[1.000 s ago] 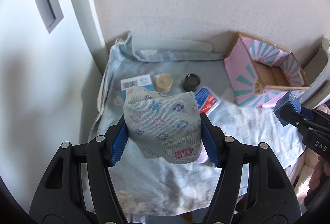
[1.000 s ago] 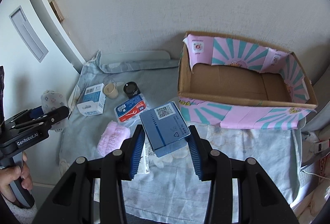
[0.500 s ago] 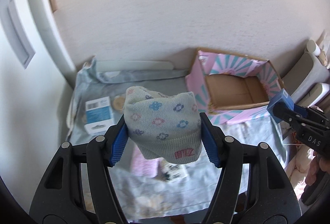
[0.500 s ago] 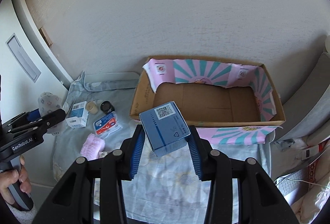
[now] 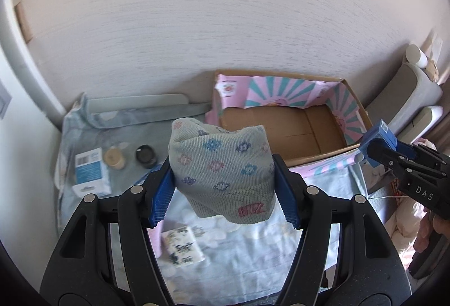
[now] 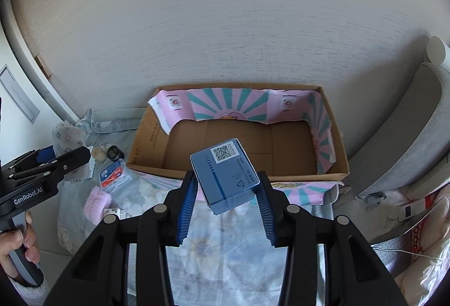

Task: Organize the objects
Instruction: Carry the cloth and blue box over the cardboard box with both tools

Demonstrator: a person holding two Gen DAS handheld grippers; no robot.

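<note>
My left gripper (image 5: 225,190) is shut on a grey knitted hat (image 5: 222,165) with small coloured flowers, held in the air over the floral cloth. A blue box (image 6: 225,175) with a QR code sits clamped in my right gripper (image 6: 225,204), just in front of the near wall of the open cardboard box (image 6: 332,171) lined in pink and teal. In the left wrist view the cardboard box (image 5: 315,158) lies beyond the hat to the right, and the right gripper with the blue box (image 5: 378,142) shows at the right edge. The cardboard box's brown floor is bare.
On the cloth at the left lie a white and blue carton (image 5: 90,171), a cream jar (image 5: 114,158), a black jar (image 5: 144,155), a red and blue packet (image 6: 114,173), a pink cloth (image 6: 97,201) and a printed sachet (image 5: 182,247). Grey cushions (image 6: 393,151) stand right of the box. The wall rises close behind.
Both grippers have swung right and risen a little with their loads. The cardboard box has come to the middle of both views; the small items have slid off to the left.
</note>
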